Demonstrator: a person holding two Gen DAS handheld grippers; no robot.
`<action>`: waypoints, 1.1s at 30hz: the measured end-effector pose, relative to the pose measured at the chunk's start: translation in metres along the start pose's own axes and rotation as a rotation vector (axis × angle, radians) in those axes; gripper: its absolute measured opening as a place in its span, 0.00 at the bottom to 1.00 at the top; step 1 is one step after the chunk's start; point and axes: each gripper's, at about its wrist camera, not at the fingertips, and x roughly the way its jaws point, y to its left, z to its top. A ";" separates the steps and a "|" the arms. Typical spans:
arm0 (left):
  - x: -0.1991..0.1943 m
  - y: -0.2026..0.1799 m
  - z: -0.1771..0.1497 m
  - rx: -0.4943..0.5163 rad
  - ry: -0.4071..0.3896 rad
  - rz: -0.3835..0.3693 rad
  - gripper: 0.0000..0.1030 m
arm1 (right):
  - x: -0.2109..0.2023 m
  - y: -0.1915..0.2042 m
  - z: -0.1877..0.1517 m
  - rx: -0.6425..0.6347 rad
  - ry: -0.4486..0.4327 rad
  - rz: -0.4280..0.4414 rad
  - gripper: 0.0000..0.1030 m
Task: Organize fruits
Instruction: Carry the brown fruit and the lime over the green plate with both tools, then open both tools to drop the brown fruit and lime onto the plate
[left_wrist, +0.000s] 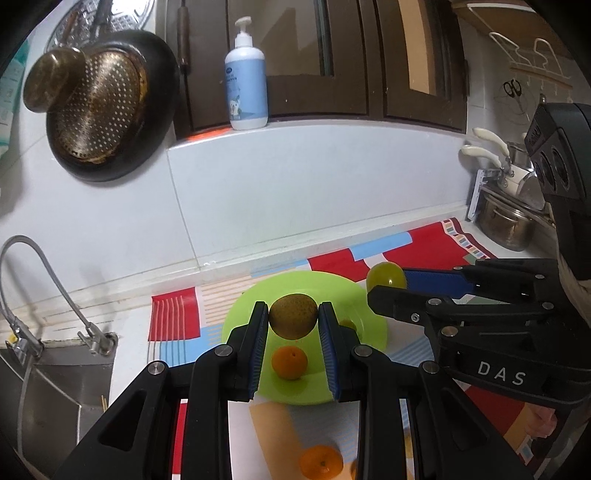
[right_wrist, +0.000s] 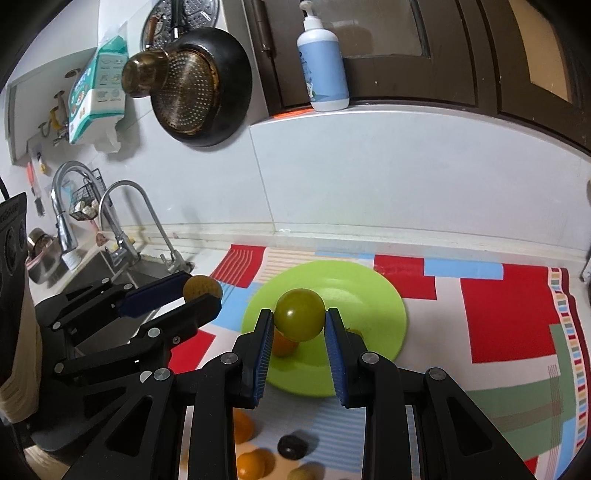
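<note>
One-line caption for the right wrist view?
Right gripper holds a green fruit above the green plate; left gripper holds a brown fruit alongside.

Both grippers are up side by side, left gripper (left_wrist: 293, 320) and right gripper (right_wrist: 299, 320), jaws on each clamped round a small fruit, angled slightly down.

From my left wrist view, an orange (left_wrist: 320, 464) at the bottom edge is partly cut off. In my right wrist view, my gripper's fingers (right_wrist: 264, 354) hide most of an orange (right_wrist: 283, 344) on the green plate (right_wrist: 369, 295).
</note>
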 end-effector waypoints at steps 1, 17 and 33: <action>0.004 0.001 0.001 0.000 0.004 -0.001 0.27 | 0.004 -0.002 0.002 0.001 0.005 -0.003 0.29; 0.090 0.021 0.014 -0.018 0.107 -0.039 0.27 | 0.076 -0.031 0.027 0.017 0.077 -0.015 0.29; 0.172 0.036 0.005 -0.030 0.264 -0.070 0.27 | 0.150 -0.059 0.025 0.043 0.201 -0.020 0.29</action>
